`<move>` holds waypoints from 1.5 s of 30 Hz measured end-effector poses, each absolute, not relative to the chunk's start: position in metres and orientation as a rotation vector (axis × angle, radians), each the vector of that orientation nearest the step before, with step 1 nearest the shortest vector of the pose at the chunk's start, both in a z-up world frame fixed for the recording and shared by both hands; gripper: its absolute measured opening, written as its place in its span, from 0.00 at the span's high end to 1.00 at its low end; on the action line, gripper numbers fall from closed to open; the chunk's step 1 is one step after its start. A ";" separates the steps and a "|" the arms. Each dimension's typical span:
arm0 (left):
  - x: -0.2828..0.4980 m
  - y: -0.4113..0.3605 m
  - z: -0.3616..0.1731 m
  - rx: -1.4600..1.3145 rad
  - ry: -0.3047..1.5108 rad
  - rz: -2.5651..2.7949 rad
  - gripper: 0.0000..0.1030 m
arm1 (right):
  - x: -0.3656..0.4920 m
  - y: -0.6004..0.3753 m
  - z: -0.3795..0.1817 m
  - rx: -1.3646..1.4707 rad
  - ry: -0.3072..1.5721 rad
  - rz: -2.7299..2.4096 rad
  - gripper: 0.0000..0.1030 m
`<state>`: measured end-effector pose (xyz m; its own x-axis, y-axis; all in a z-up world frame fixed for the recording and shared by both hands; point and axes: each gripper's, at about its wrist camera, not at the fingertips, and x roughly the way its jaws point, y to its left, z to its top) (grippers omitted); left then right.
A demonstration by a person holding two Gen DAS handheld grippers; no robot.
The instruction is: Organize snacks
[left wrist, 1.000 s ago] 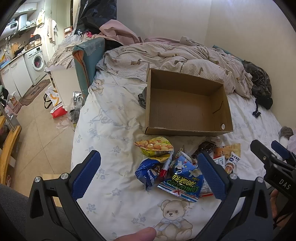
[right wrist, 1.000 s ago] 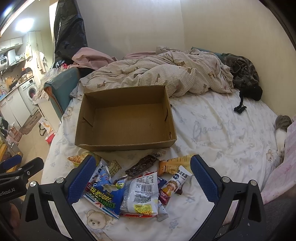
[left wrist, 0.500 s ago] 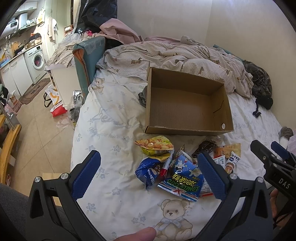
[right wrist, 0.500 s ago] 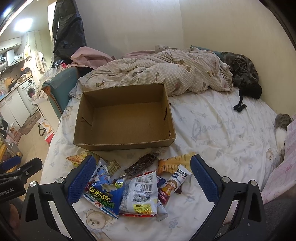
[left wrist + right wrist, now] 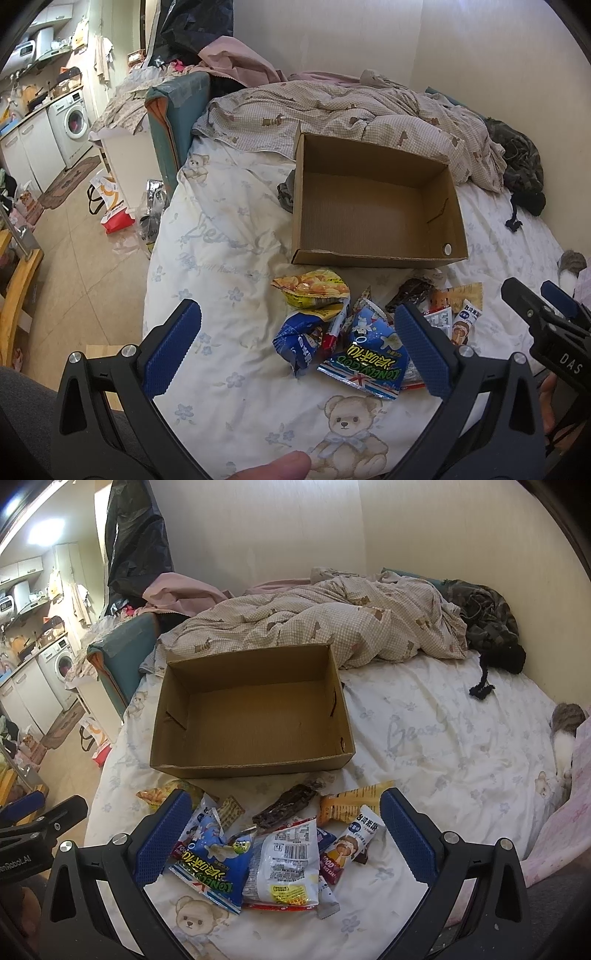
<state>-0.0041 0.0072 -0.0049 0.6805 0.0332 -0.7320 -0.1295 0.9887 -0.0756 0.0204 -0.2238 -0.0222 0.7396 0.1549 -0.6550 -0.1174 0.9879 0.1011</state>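
An open empty cardboard box (image 5: 373, 218) (image 5: 255, 720) sits on the bed. A pile of snack packets lies in front of it: a yellow bag (image 5: 314, 286), a crumpled blue bag (image 5: 299, 338), a blue Lonely God bag (image 5: 369, 356) (image 5: 214, 867), a white packet (image 5: 286, 864), a dark bar (image 5: 286, 805), an orange packet (image 5: 351, 801). My left gripper (image 5: 295, 343) is open and empty above the pile's left side. My right gripper (image 5: 284, 834) is open and empty above the pile.
A rumpled checked duvet (image 5: 314, 627) lies behind the box. Dark clothes (image 5: 487, 627) lie at the back right. A cat (image 5: 565, 731) lies at the right edge. The bed's left edge drops to a floor with bags (image 5: 110, 206).
Both views have shifted slightly; the box sits a little lower in the left wrist view. Nothing on the bed has moved, and both grippers stay open.
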 end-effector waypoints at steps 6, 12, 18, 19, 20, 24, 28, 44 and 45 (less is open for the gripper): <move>-0.001 0.016 -0.008 -0.135 0.864 0.096 0.00 | 0.019 -0.225 -0.023 0.042 0.705 0.150 0.00; -0.002 0.019 -0.004 -0.120 0.863 0.111 0.00 | 0.018 -0.232 -0.030 0.041 0.752 0.147 0.00; 0.001 0.019 -0.005 -0.128 0.893 0.106 0.00 | 0.017 -0.241 -0.021 0.090 0.738 0.155 0.00; 0.003 0.020 -0.005 -0.134 0.908 0.106 0.00 | 0.018 -0.244 -0.019 0.103 0.743 0.160 0.00; 0.006 0.022 -0.005 -0.143 0.924 0.106 0.00 | 0.019 -0.245 -0.018 0.111 0.755 0.166 0.00; 0.016 0.025 0.001 -0.118 0.949 0.115 0.00 | 0.036 -0.258 -0.006 0.182 0.823 0.209 0.00; 0.035 0.031 -0.001 -0.080 1.016 0.137 0.00 | 0.062 -0.274 -0.002 0.273 0.924 0.222 0.00; 0.087 0.025 -0.113 -0.209 1.384 0.009 0.20 | 0.099 -0.278 -0.068 0.288 1.117 0.205 0.05; 0.090 0.022 -0.119 -0.208 1.400 -0.003 0.25 | 0.099 -0.278 -0.066 0.281 1.111 0.205 0.05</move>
